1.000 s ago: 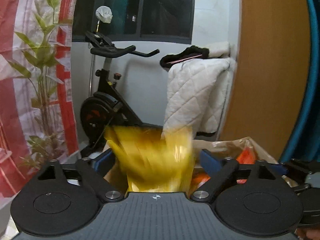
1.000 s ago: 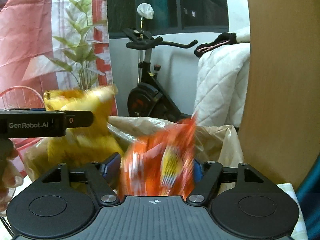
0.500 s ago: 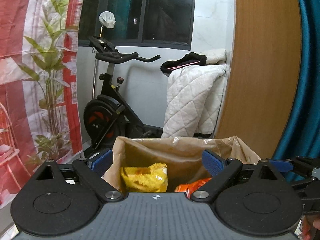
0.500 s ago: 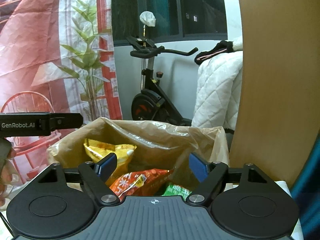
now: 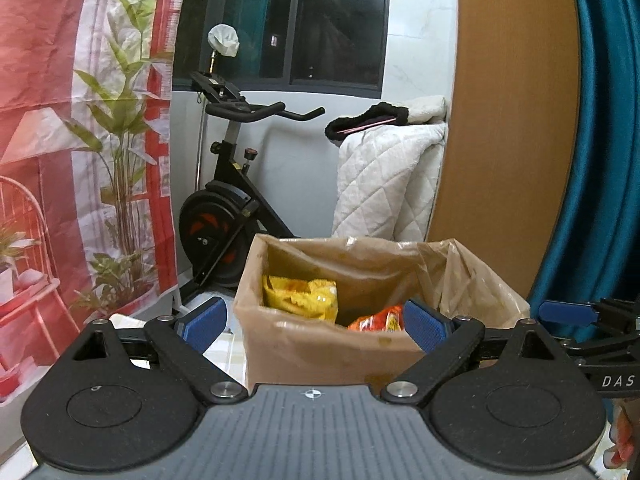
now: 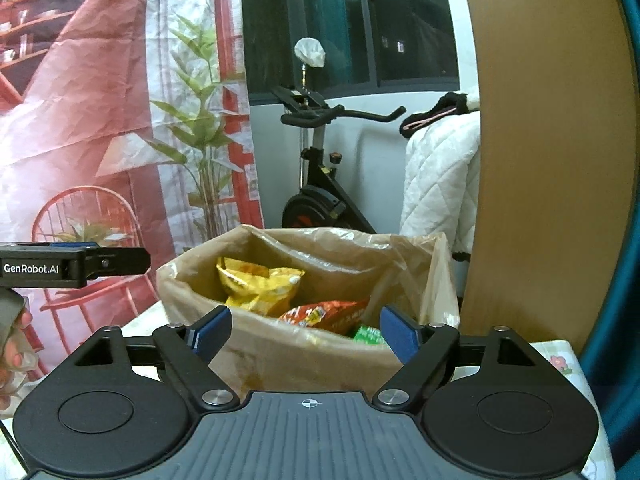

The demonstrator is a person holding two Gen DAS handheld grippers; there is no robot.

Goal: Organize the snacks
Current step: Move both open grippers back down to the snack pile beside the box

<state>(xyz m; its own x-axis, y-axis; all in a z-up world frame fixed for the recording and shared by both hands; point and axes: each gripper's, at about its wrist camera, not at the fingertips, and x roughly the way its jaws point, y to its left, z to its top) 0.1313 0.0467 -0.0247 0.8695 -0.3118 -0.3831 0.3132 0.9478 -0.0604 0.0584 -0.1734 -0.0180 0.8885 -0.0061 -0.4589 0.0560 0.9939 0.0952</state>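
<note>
Behind, at twelve o'clock: exercise bike (image 5: 228, 216). Left gripper (image 5: 316, 320) and right gripper (image 6: 306, 330) both spread wide, empty; yellow chip bag (image 6: 256, 286) and orange snack bag (image 6: 320, 314) inside lined box (image 5: 320, 344), dead ahead beyond the jaws.

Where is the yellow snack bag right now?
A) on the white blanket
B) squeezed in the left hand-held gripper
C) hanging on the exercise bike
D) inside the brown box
D: the yellow snack bag lies inside the bag-lined brown box, beside an orange snack bag.
</note>
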